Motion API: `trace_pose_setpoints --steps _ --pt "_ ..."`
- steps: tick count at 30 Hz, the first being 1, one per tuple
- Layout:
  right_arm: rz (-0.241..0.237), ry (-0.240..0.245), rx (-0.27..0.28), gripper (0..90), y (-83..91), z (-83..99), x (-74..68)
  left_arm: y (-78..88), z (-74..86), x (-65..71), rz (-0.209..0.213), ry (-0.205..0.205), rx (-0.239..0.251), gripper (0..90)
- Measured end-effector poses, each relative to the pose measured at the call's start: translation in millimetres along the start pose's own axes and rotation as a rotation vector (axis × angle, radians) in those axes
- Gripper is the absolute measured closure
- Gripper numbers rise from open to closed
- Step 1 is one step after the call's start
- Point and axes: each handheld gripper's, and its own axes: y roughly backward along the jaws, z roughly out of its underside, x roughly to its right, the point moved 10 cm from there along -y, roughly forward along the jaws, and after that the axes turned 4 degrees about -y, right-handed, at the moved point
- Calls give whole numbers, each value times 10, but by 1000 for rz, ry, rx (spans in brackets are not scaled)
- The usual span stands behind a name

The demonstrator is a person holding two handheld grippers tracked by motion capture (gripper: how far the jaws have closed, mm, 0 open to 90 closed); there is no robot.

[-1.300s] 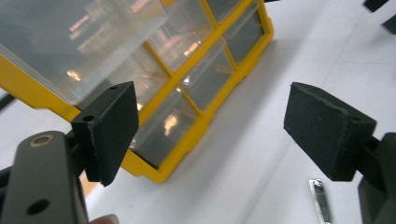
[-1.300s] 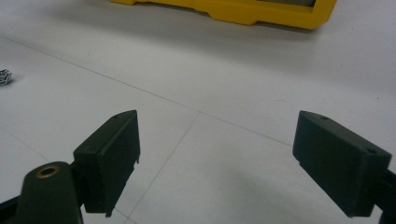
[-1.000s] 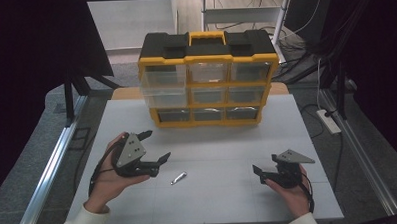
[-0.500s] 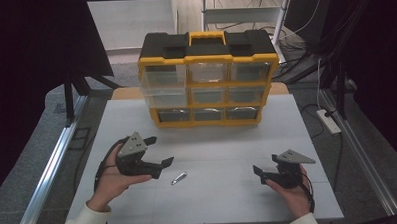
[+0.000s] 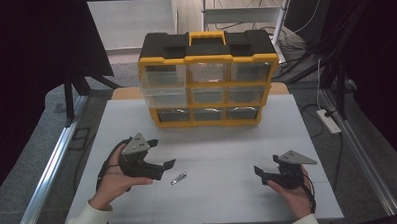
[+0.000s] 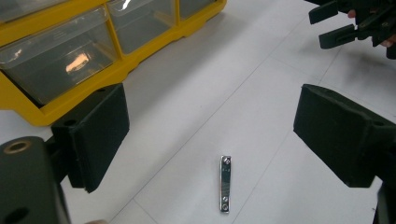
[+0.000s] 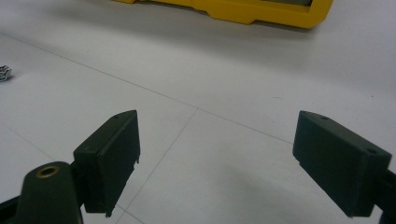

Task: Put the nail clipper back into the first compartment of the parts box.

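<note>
The left gripper (image 6: 212,135), jaws wide, straddled the metal strip (image 6: 225,183) lying lengthwise between them; the right gripper (image 5: 268,172), likewise wide, sat well apart.

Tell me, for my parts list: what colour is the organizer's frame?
Yellow frame with a black top, clearest in the high view.

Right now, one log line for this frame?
left tool: open, over metal strip | right tool: open, idle | organizer: drawers shut
</note>
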Motion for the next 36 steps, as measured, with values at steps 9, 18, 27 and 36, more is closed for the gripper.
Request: trace_pose_setpoints --steps 9,18,27,36 --pt "10 -2 -1 157 31 22 9 -16 100 80 52 24 -62 148" --pt "19 -1 -12 157 28 43 28 -82 238 117 103 29 -137 186" --pt "9 1 -15 157 12 49 21 -220 337 141 90 -8 -185 188" --pt "11 5 -21 157 1 51 11 -352 433 134 79 -35 -220 188"
